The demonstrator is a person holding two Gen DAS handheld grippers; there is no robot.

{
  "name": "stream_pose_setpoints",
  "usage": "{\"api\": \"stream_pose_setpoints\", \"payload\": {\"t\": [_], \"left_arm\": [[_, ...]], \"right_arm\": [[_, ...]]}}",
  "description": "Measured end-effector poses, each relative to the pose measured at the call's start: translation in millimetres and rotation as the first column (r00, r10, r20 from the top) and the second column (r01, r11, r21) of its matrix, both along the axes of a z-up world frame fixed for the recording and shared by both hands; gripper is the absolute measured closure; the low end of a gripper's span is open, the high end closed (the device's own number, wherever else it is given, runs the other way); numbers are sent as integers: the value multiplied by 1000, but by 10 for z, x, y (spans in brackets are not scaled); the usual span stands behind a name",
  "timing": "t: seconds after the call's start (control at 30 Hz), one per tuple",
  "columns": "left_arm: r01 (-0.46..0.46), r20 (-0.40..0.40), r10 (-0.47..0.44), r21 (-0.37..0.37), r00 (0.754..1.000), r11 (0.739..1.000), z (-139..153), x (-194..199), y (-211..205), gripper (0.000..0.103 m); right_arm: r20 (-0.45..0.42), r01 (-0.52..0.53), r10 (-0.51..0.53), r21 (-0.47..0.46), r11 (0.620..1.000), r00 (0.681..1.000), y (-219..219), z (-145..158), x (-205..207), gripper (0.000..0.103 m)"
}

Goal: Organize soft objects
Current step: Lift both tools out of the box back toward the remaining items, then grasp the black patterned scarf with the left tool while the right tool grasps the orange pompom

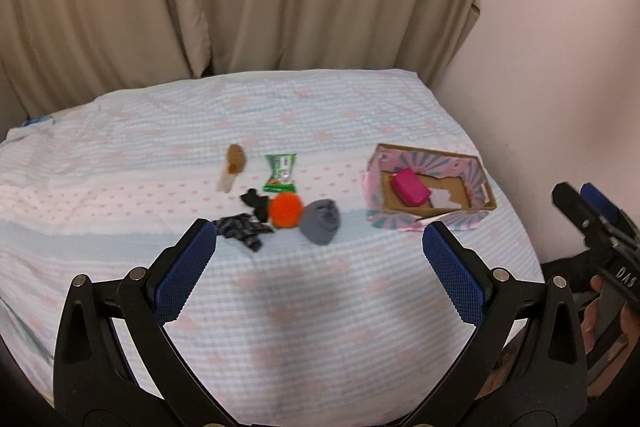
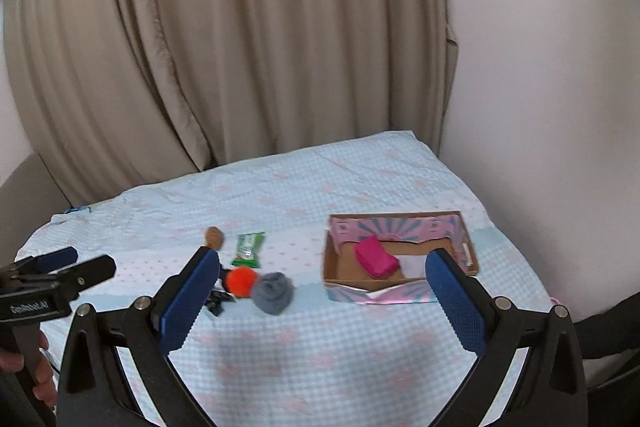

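Above the bed (image 1: 320, 307), left tongs (image 1: 320, 247) spread, right tongs (image 2: 322, 271) spread, both empty.

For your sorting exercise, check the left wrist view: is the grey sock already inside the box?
No. The grey sock lies on the bedcover beside the orange ball, left of the box, which holds a pink item.
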State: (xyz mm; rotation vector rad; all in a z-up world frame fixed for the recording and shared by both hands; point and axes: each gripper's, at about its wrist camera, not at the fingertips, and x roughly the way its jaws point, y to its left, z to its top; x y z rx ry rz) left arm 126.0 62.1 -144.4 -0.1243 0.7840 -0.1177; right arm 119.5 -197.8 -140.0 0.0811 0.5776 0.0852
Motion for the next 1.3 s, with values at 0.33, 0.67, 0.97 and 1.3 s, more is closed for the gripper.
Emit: {"api": "stream_pose_setpoints", "payload": {"t": [0.33,0.67,0.97,1.3], "left_arm": [[54,-25,-54,25,998,998,-543,304,740,0],[105,-103,-99,49,990,993,-1506,968,959,0],[134,-159,-123,63,980,989,-2443,1600,995,0],[218,-141,-197,157,970,963,-3310,1990,836,0]], "right_arm": [[-6,-44,44,-6,999,999,779,-339,240,0],[-105,-108,99,-81,991,990,1229,-1099,807,0],[-156,-225,205,-125,966,966,1560,-1883,1543,0],[-227,-399,357,-181,899,906,1935,-2805,2229,0]]}}
